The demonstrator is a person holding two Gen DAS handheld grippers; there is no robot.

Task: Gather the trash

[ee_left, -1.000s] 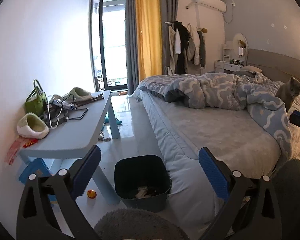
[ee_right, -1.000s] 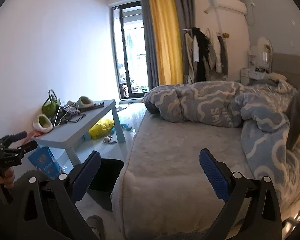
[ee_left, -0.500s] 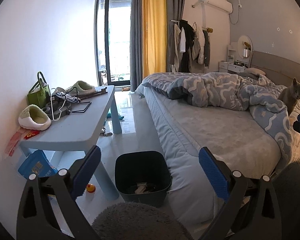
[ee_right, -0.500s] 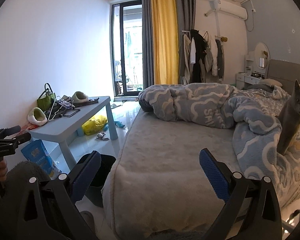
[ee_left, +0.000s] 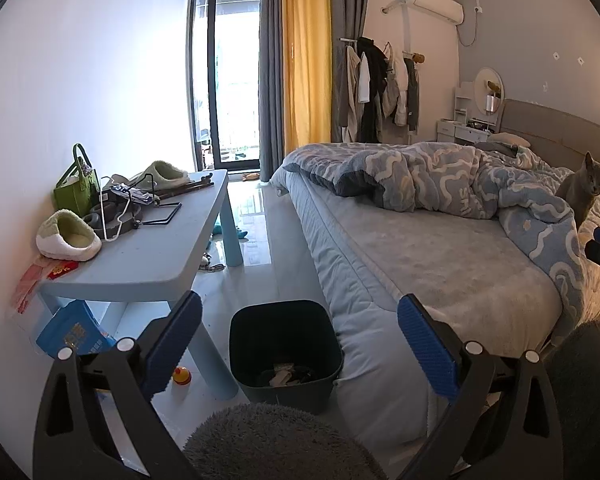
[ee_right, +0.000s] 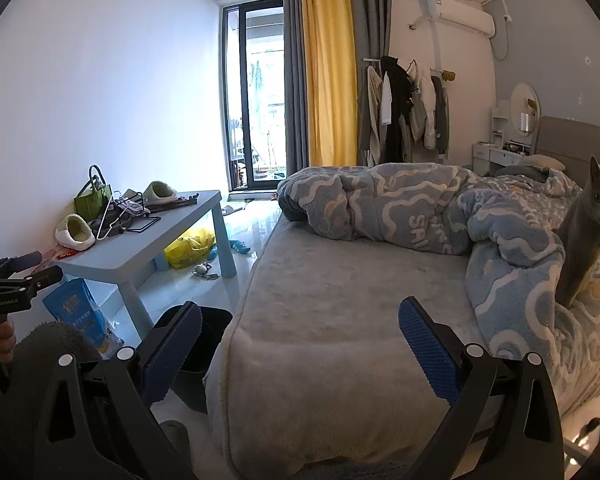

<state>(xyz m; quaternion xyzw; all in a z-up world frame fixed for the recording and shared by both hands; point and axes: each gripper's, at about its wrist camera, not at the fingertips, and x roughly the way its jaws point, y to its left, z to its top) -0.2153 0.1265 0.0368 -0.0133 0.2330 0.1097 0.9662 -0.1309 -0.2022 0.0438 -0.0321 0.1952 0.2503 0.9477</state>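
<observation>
Bedroom with grey bed (ee_left: pixel 440 256) beside blue worktop (ee_left: pixel 156 248), dark trash bin (ee_left: pixel 284 344) on floor between them. Left gripper (ee_left: pixel 298 344) and right gripper (ee_right: pixel 300 344) jaws wide, empty.

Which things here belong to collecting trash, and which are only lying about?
For the job:
- dark trash bin, scraps inside
- left gripper, jaws open
- right gripper, jaws open

Lying about:
- slippers on blue table
- green bag
- grey cat on bed
</observation>
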